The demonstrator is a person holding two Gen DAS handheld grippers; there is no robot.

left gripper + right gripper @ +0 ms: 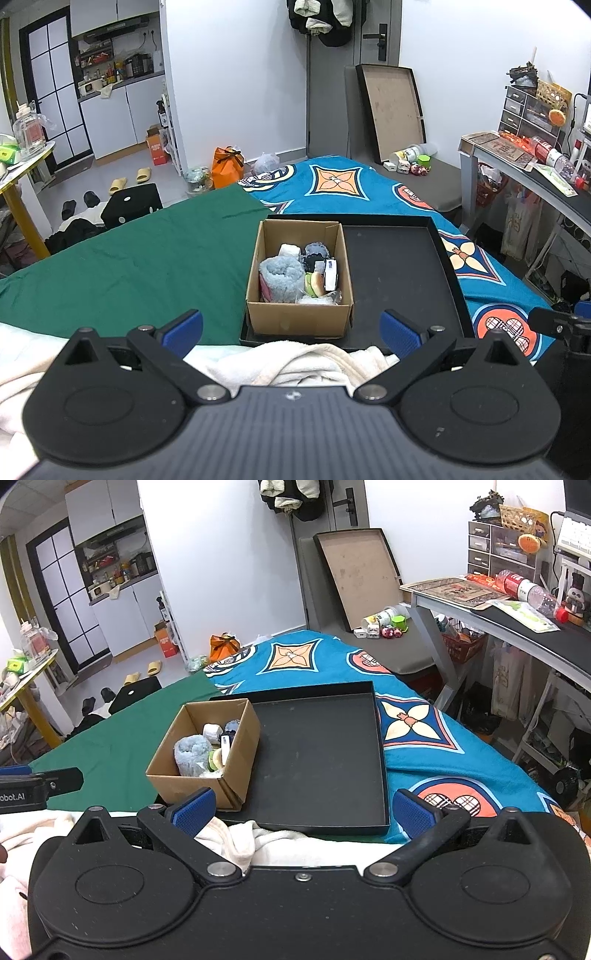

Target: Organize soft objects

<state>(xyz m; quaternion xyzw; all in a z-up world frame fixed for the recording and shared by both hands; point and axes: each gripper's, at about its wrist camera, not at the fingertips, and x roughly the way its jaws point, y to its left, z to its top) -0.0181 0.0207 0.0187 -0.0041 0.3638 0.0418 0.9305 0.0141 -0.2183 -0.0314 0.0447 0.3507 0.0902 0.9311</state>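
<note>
A crumpled white towel (295, 363) lies nearest, bunched on the bed just below both tongs, left (291, 328) and right (303, 812), each spread wide and gripping nothing, probably poised to gather it. Just beyond, a cardboard box (299, 317) sits in the left part of a black tray (399, 273), already packed with a blue rolled towel (280, 271) and other small soft things, which suggests the sorting is nearly done. The tray rests on a bed with a green sheet (140, 266) and a blue patterned blanket (351, 181); a cluttered desk (517, 620) stands to the right, a kitchen at far left.
</note>
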